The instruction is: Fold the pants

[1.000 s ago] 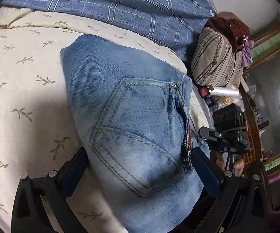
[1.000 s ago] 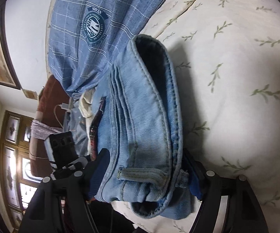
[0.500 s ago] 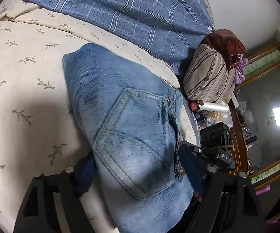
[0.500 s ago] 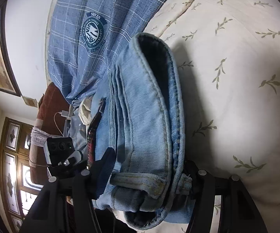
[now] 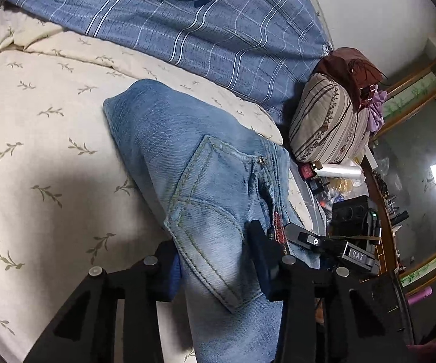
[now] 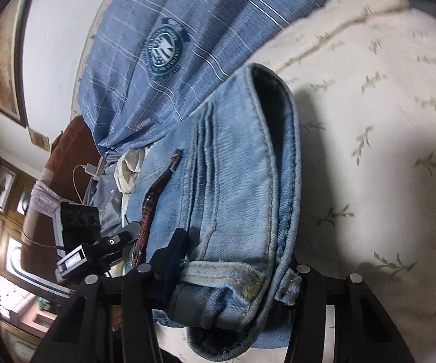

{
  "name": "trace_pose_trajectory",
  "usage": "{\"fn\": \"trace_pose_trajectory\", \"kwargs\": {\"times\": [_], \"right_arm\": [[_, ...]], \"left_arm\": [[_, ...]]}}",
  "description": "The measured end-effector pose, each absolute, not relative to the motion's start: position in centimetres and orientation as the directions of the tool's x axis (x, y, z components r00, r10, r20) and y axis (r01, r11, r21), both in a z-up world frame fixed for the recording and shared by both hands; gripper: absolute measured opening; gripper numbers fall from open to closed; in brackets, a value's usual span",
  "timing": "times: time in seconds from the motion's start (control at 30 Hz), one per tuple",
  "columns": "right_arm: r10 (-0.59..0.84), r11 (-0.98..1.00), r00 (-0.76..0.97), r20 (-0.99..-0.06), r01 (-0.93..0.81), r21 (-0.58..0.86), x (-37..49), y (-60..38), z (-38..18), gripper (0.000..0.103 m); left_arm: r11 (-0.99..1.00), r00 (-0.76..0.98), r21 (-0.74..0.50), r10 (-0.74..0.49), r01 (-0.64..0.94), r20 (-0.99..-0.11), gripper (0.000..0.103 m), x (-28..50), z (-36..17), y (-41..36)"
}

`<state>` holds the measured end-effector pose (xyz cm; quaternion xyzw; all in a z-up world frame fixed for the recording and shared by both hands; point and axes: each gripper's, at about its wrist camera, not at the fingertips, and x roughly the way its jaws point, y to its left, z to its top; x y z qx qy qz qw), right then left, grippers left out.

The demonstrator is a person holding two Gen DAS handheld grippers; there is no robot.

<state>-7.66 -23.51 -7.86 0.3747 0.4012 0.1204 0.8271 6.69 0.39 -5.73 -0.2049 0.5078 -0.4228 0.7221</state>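
The folded jeans [image 5: 187, 181] serve as the landmark: a thick, layered bundle of light blue denim lying on the cream bedspread [image 5: 36, 151] printed with small leaf sprigs.

In the left wrist view, cream bedspread lies to the left of the jeans. The left gripper [image 5: 218, 260] has its jaws drawn in partway, one finger pressed against each side of the near end of the jeans, so the denim with its stitched back pocket is pinched between them. The finger on the left of the jeans shows only its blue pad edge; the rest sits behind the cloth. Beyond the far end of the jeans lies a blue plaid blanket [image 5: 218, 30] with a round crest. To the right of the jeans stand a striped cushion [image 5: 327, 127] and a cluttered ledge whose small items are too jumbled to name. Just right of the jeans, the other gripper's black body shows, partly cut off.

In the right wrist view, left of the jeans, the other gripper's black housing and a framed picture [image 6: 0, 60] on the wall appear, the room behind being dim and blurred. The right gripper [image 6: 236, 260] is likewise closed partway onto the jeans [image 6: 242, 181], gripping the waistband end with its belt loop; the finger on the right of the jeans is almost wholly hidden under the hem. The lower fold drops out of view between the gripper's arms. Right of the jeans lies the bedspread [image 6: 384, 121], soft with blur.
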Motion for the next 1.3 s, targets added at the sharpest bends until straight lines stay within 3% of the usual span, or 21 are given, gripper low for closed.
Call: {"fn": "trace_pose_trajectory", "kwargs": {"times": [0.7,1.3], "right_arm": [[0.412,0.800,0.779,-0.473,-0.060,0.597,-6.7,-19.7,-1.6,0.051],[0.421,0.821,0.737,-0.529,-0.062,0.568,-1.6,-17.1,-3.6,0.051]], "left_arm": [[0.582,0.335,-0.654,-0.813,0.483,-0.476,0.041,6.1,-0.7,3.4],[0.785,0.498,-0.481,-0.620,0.391,-0.606,0.040,7.3,-1.4,4.1]]}}
